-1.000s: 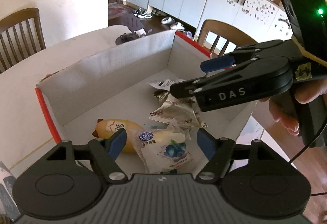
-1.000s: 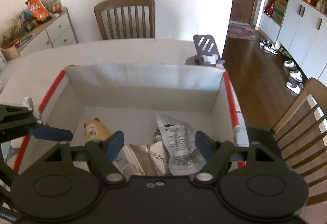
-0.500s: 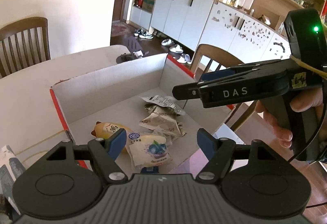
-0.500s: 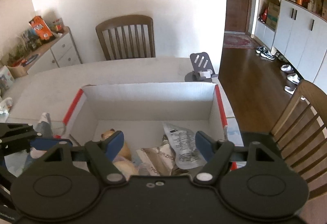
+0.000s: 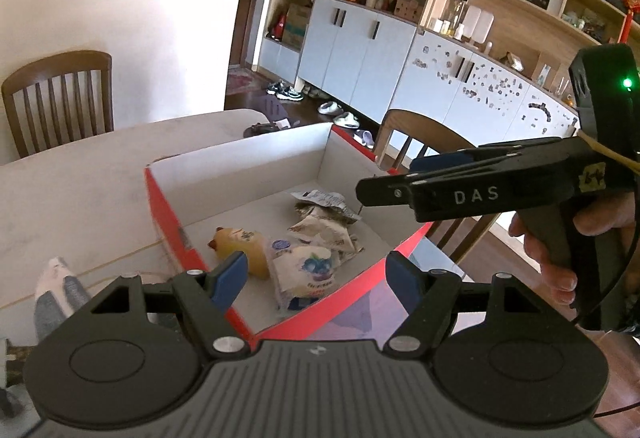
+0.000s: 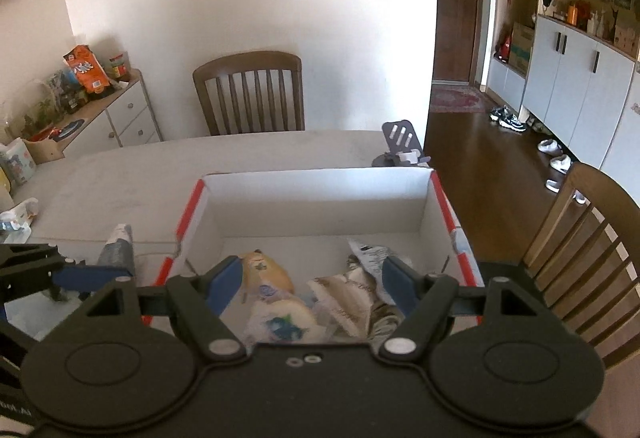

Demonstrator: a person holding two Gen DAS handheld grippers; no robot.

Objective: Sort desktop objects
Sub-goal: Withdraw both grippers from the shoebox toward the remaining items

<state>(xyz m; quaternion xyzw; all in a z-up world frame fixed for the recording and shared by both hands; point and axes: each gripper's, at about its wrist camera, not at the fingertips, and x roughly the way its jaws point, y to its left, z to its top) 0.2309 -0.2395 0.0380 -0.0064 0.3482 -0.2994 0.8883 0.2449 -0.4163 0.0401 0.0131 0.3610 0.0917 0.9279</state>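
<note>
Blue-padded jaws stand apart and empty on our left gripper (image 5: 314, 276) and right gripper (image 6: 310, 284), above the red-edged cardboard box (image 6: 320, 190) holding the snack packets (image 5: 308, 270). Beyond it we see the pale surface (image 6: 180, 166), a wooden chair (image 6: 248, 94), white cabinets (image 5: 356, 50).

Matt white cardboard box (image 6: 316, 186) with glossy red outside, crinkled shiny plastic wrappers (image 5: 324, 234) — foil-like, slatted brown wood chair (image 6: 250, 94), matt pale tabletop (image 6: 160, 166)
</note>
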